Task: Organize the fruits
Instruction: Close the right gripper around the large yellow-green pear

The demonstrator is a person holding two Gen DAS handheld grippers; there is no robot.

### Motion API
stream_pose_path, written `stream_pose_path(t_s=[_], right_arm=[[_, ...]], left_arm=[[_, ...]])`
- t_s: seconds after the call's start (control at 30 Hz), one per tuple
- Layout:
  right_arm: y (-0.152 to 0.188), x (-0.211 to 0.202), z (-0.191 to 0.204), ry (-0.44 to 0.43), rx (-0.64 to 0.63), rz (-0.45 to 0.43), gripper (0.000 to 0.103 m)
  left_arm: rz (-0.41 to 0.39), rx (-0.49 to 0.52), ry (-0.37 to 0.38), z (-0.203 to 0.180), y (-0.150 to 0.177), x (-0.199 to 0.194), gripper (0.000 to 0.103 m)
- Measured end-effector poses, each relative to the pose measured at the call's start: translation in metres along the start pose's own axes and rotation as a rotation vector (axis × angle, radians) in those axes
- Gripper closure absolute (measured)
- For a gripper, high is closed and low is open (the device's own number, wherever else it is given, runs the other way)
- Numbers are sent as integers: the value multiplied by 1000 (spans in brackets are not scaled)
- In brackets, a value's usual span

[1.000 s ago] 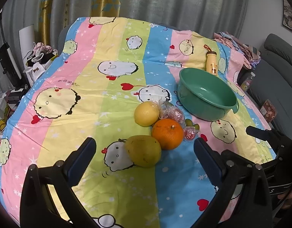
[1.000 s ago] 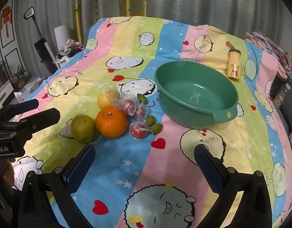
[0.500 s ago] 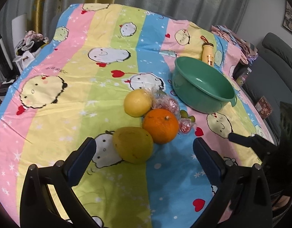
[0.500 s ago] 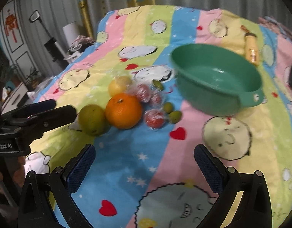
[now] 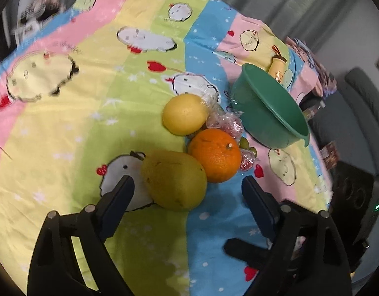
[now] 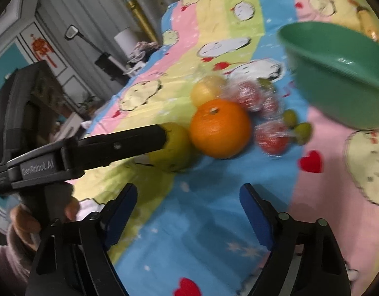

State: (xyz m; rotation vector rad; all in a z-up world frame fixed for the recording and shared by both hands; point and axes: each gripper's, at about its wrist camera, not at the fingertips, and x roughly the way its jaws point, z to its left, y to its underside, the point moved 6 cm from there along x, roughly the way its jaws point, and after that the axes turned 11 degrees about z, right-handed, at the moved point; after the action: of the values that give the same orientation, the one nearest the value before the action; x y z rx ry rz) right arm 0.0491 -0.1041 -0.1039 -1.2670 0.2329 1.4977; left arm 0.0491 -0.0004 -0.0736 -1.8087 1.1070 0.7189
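A yellow-green mango [image 5: 174,180] lies on the striped cartoon cloth, between the open fingers of my left gripper [image 5: 187,190], which does not touch it. An orange [image 5: 215,155] sits beside it, with a lemon [image 5: 184,114] behind. Wrapped red fruits [image 5: 229,125] and small green fruits [image 5: 247,144] lie toward the green bowl [image 5: 270,108]. My right gripper [image 6: 188,197] is open and empty, short of the orange [image 6: 220,128]. The left gripper's finger [image 6: 103,145] hides part of the mango [image 6: 175,145] there. The bowl [image 6: 337,74] is at the upper right.
A yellow bottle [image 5: 278,66] lies behind the bowl. A grey sofa [image 5: 362,98] stands to the right of the table. A floor cleaner [image 6: 90,46] and clutter stand off the left edge. The person's hand [image 6: 29,217] holds the left gripper.
Both grippers have moved forward and down toward the fruit pile. The left gripper's fingers now flank the mango. The right view has swung left, with the bowl now at its edge.
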Motion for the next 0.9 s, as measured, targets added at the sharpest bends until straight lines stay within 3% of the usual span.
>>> stream_pose_path(t_s=[0.13, 0.5, 0.67, 0.9], right_arm=[[-11, 16, 4, -34, 2, 21, 23], [-28, 39, 11, -106, 21, 44, 24], [-34, 46, 14, -116, 36, 46, 24], [-40, 54, 19, -106, 32, 53, 34]], left_arm=[[19, -52, 31, 7, -3, 6, 24], [43, -105, 73, 19, -8, 12, 30], [58, -128, 73, 26, -9, 16, 40], [71, -164, 116, 32, -9, 16, 39]])
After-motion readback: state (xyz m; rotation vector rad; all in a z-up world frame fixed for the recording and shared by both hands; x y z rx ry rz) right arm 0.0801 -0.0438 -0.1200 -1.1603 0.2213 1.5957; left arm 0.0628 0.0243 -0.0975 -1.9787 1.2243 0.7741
